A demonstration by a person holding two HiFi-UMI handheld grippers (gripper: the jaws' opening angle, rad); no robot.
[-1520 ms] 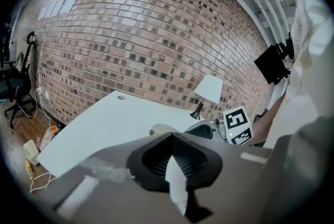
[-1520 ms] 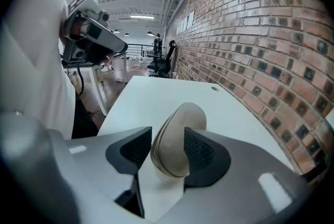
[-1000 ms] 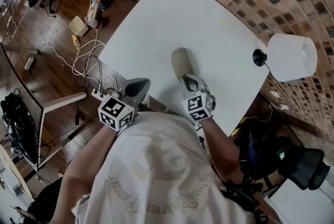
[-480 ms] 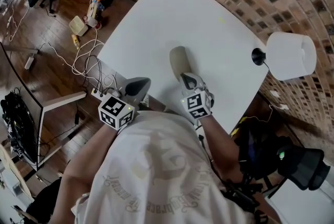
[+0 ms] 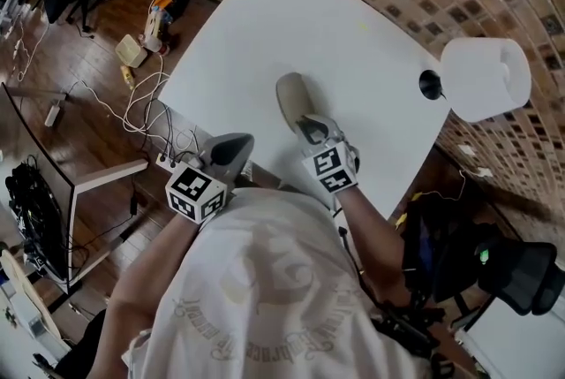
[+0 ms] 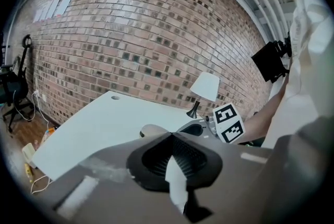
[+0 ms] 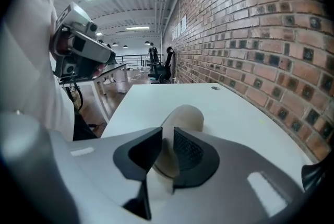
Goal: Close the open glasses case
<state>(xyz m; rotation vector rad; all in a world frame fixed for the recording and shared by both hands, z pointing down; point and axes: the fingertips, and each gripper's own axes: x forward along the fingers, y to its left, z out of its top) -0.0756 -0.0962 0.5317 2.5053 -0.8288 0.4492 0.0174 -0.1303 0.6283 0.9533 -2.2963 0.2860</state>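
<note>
A: Step in hand?
B: The closing pinch, by my reading. Your right gripper (image 5: pixel 308 126) has its jaws drawn in on the near end of the glasses case (image 5: pixel 291 96), and beige shell fills the narrow gap between the pads. The case lies on the white table (image 5: pixel 353 33), running toward 12 o'clock from that gripper. No raised lid shows, so closure looks nearly done
A: Left side?
B: Your left gripper (image 5: pixel 237 145) hangs at 9 o'clock of the right one, by the table's near edge. Its jaws are together on nothing, well apart from the case
A: Next move?
B: Squeeze evenly until the halves seat, then release straight back so the case doesn't drag
A: Change over the last second?
B: Little. Your head camera shifts; the right gripper sits slightly further onto the case, and the left is unchanged
</note>
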